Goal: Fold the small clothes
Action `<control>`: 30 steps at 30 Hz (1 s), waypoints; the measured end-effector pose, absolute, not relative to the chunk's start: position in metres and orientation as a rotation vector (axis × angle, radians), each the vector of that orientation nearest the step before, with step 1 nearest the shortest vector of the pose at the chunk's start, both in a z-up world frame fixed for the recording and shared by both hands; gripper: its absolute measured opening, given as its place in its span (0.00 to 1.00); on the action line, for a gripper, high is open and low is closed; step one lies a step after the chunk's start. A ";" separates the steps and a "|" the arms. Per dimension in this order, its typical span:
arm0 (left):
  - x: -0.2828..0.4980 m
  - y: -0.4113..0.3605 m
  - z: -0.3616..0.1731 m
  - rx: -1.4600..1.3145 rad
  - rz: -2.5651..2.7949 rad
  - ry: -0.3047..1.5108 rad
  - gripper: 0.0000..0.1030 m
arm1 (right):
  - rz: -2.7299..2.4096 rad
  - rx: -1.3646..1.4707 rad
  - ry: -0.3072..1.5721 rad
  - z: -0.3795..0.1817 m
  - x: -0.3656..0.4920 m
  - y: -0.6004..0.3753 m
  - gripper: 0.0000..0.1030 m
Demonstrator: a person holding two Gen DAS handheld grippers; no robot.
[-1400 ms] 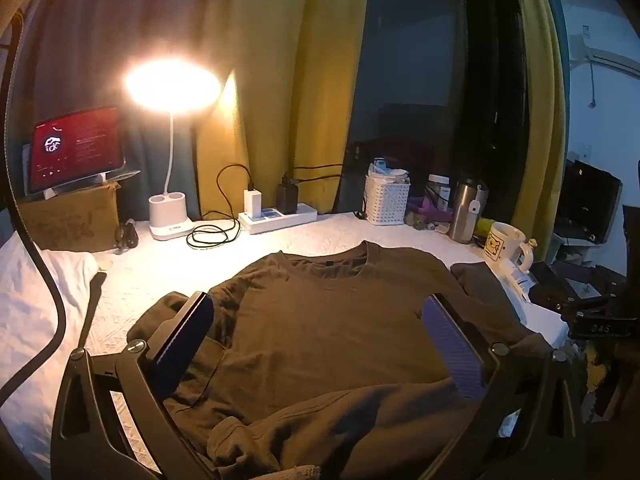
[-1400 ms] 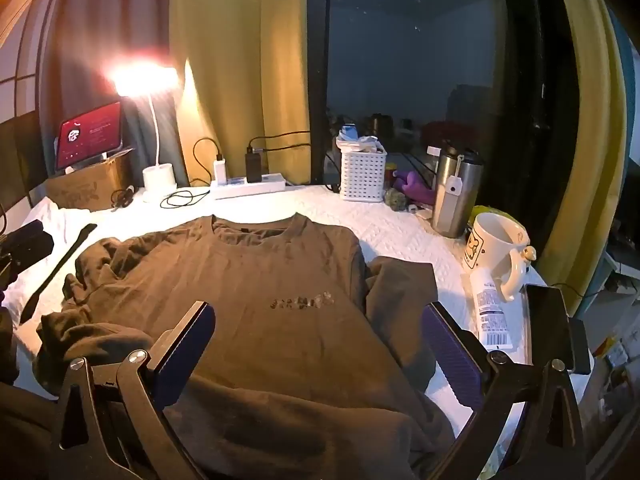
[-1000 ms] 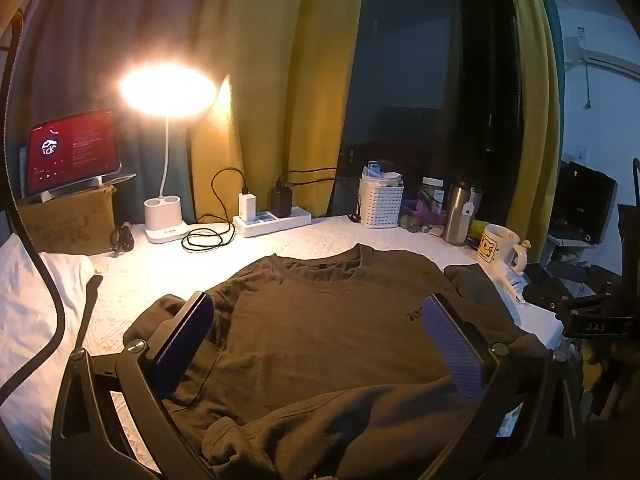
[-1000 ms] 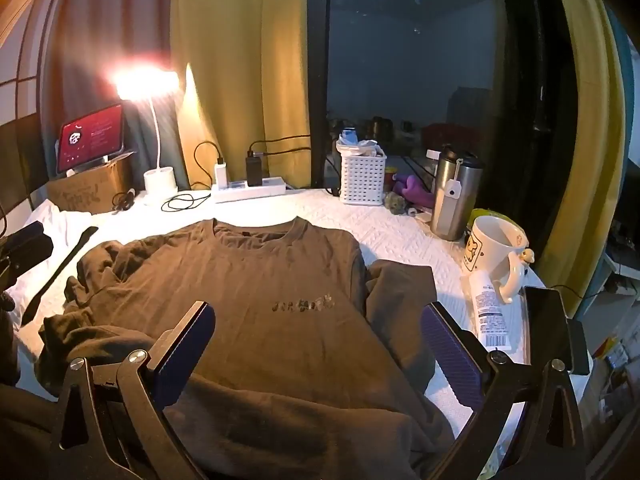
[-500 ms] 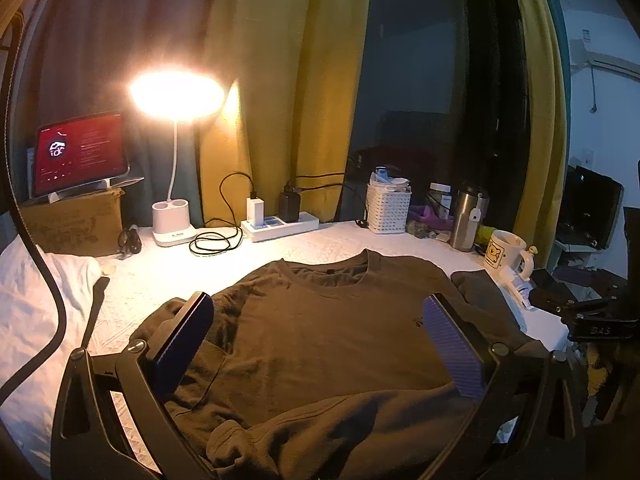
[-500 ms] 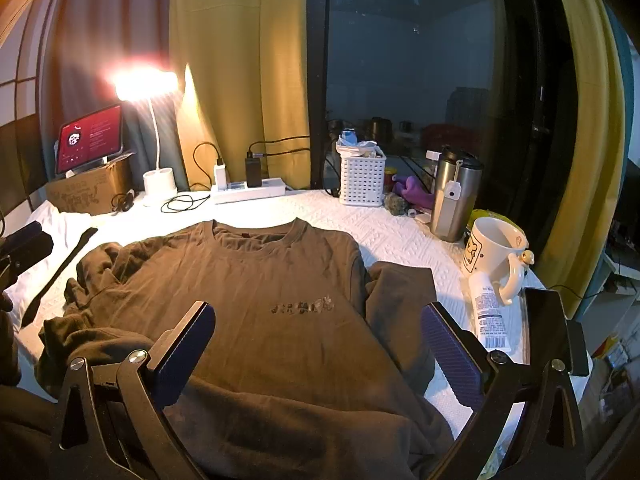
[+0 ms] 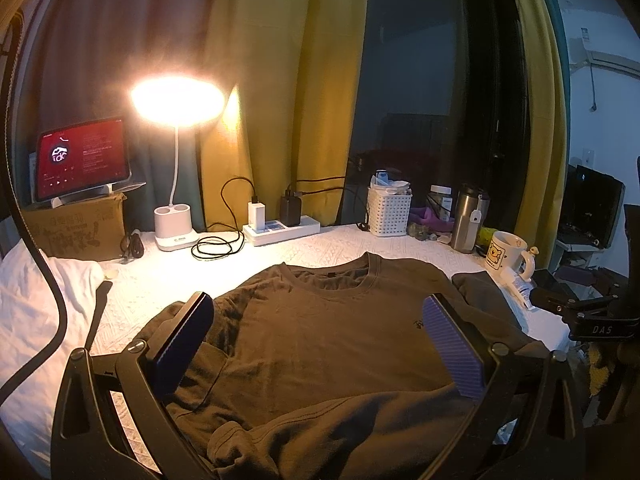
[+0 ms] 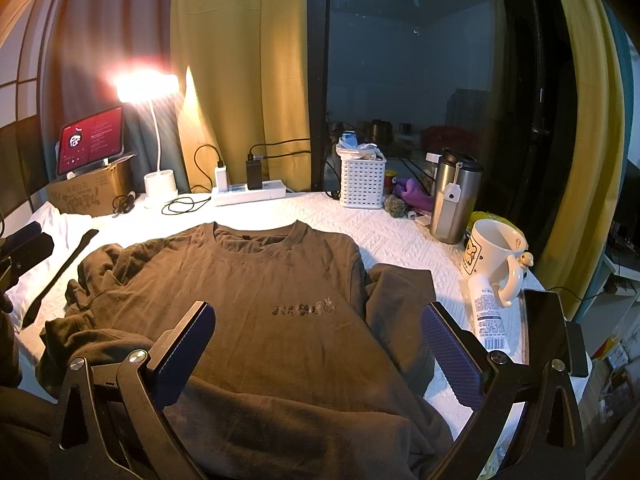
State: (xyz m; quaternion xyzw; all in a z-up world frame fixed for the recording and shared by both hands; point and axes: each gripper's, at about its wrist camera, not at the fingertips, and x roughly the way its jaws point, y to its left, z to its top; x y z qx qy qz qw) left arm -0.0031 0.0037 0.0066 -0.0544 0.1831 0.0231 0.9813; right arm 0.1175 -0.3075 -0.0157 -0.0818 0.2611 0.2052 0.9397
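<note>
A dark brown T-shirt [image 7: 328, 332] lies front up on the white table cover [image 7: 168, 276], collar away from me, its left sleeve bunched and its right sleeve folded beside the body. It also shows in the right wrist view [image 8: 276, 300], with a small print on the chest. My left gripper [image 7: 318, 344] is open and empty, held above the shirt's lower part. My right gripper [image 8: 318, 350] is open and empty, also above the lower part. The other gripper's body shows at the right edge of the left wrist view [image 7: 592, 320].
At the back stand a lit desk lamp [image 7: 176, 184], a tablet [image 7: 82, 158] on a cardboard box, a power strip [image 7: 280, 228] with cables, a white basket [image 8: 362, 180], a steel flask [image 8: 454, 200], a mug [image 8: 494, 260] and a tube [image 8: 486, 312]. A white cloth [image 7: 36, 300] lies left.
Both grippers shifted slightly over the shirt, the views swaying a little. The shirt has not moved and both stay open.
</note>
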 end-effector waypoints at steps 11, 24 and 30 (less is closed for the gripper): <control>-0.004 0.002 0.006 -0.107 0.048 0.366 1.00 | 0.420 -0.166 0.533 -0.016 0.117 -0.308 1.00; -0.005 0.000 0.005 -0.105 0.051 0.365 1.00 | 0.420 -0.166 0.533 -0.017 0.117 -0.307 1.00; -0.005 0.000 0.005 -0.104 0.051 0.364 1.00 | 0.421 -0.166 0.533 -0.017 0.117 -0.307 1.00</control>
